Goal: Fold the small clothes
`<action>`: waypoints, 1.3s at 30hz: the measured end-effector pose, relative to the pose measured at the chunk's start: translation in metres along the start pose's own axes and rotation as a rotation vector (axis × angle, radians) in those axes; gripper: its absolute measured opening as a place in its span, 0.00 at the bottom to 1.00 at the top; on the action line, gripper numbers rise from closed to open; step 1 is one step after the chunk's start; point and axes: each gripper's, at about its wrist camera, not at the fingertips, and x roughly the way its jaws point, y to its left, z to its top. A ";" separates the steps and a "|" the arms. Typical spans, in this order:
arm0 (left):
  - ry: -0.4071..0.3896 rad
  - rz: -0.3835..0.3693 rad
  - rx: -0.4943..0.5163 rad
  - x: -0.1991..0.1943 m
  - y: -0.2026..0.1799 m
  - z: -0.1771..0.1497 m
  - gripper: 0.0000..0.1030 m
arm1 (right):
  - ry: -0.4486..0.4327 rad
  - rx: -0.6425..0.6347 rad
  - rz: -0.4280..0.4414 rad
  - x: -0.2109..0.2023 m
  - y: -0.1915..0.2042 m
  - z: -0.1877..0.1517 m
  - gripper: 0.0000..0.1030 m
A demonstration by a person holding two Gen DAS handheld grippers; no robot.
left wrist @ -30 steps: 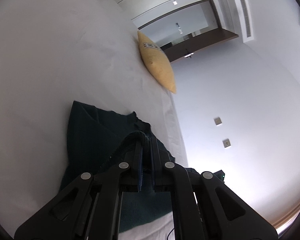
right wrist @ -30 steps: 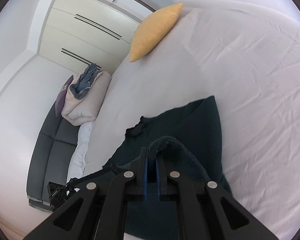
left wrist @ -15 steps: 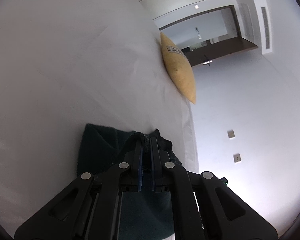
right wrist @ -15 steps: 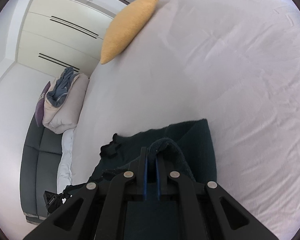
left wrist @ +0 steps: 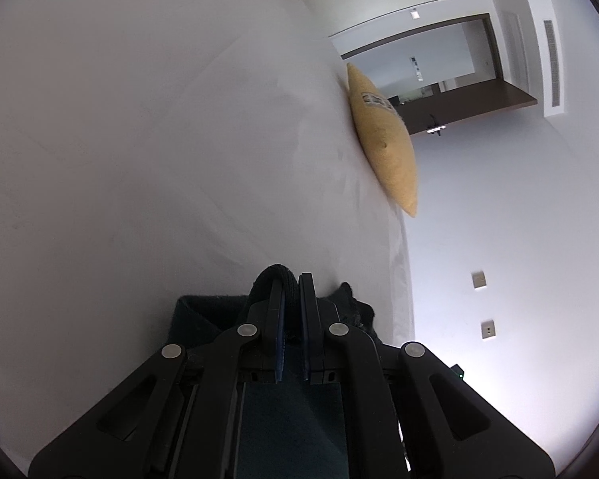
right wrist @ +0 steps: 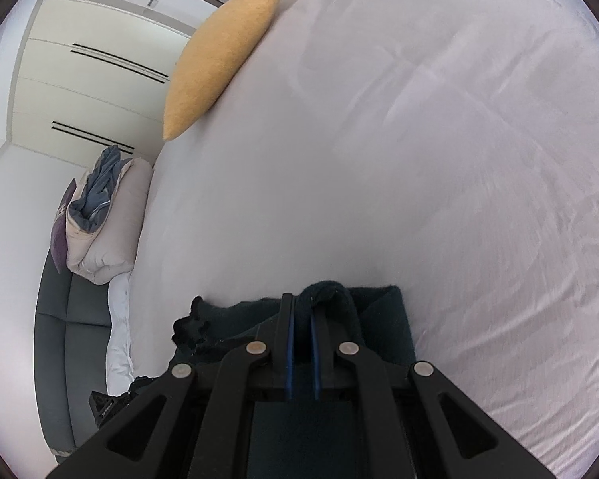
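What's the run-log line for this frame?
left gripper: shut on dark teal knitted garment | right gripper: shut on same garment | surface: white bed sheet | fold: in progress

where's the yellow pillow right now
The yellow pillow lies at the far edge of the white bed, upper right in the left wrist view and upper left in the right, well beyond the dark garment.

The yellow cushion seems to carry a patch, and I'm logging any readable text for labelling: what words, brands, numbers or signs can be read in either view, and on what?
No text can be read in either view.
Yellow cushion: a grey patch with marks, too blurred to read.
Black object on the floor by the sofa: faint pale lettering, too small to read.
Dark garment, white bed sheet, both grippers: no text visible.
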 end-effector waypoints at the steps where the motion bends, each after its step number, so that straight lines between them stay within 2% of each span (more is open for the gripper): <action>1: 0.001 0.008 -0.001 0.003 0.002 0.001 0.05 | -0.001 0.012 0.001 0.001 -0.002 0.001 0.07; 4: 0.003 0.010 -0.029 0.009 0.013 0.006 0.05 | -0.003 0.060 0.017 0.003 -0.009 0.004 0.11; 6: -0.007 0.002 -0.051 0.007 0.019 0.009 0.07 | -0.025 0.083 0.046 0.000 -0.011 0.006 0.23; 8: -0.034 -0.004 -0.065 -0.001 0.027 0.013 0.07 | -0.088 0.100 0.091 -0.010 -0.013 0.007 0.54; 9: -0.044 -0.002 -0.072 -0.004 0.029 0.015 0.07 | -0.115 0.108 0.098 -0.015 -0.014 0.008 0.62; 10: -0.056 0.005 -0.081 -0.008 0.033 0.018 0.07 | -0.171 0.130 0.097 -0.024 -0.016 0.008 0.76; 11: -0.064 0.010 -0.090 -0.010 0.035 0.018 0.07 | -0.199 0.138 0.093 -0.029 -0.017 0.008 0.77; 14: -0.128 0.019 -0.083 -0.029 0.029 0.020 0.07 | -0.205 0.099 0.070 -0.037 -0.009 0.005 0.76; 17: -0.160 0.021 0.026 -0.039 -0.007 0.015 0.07 | -0.193 -0.032 0.051 -0.040 0.019 -0.005 0.73; 20: -0.077 0.012 0.182 -0.018 -0.058 0.004 0.07 | -0.106 -0.182 0.070 -0.021 0.060 -0.025 0.68; 22: 0.019 0.021 0.300 0.010 -0.087 -0.010 0.07 | -0.044 -0.260 0.079 -0.003 0.084 -0.039 0.66; 24: 0.072 0.096 0.380 0.036 -0.096 -0.024 0.07 | 0.014 -0.323 0.080 0.015 0.101 -0.052 0.66; 28: 0.096 0.239 0.332 0.062 -0.059 -0.032 0.07 | 0.074 -0.343 0.013 0.043 0.098 -0.065 0.66; 29: 0.087 0.285 0.312 0.063 -0.042 -0.032 0.07 | 0.070 -0.324 -0.009 0.047 0.090 -0.064 0.61; 30: 0.083 0.269 0.288 0.062 -0.027 -0.031 0.07 | 0.052 -0.307 -0.023 0.046 0.081 -0.062 0.55; 31: 0.080 0.236 0.268 0.058 -0.016 -0.030 0.07 | 0.042 -0.297 -0.028 0.045 0.074 -0.061 0.44; 32: 0.065 0.239 0.258 0.052 -0.006 -0.029 0.07 | 0.028 -0.277 -0.032 0.042 0.063 -0.056 0.35; 37: -0.012 0.268 0.307 0.033 0.009 -0.048 0.06 | -0.083 -0.187 -0.069 0.022 0.032 -0.046 0.18; 39: -0.060 0.321 0.340 0.027 0.004 -0.059 0.06 | -0.116 -0.167 -0.083 0.016 0.021 -0.041 0.10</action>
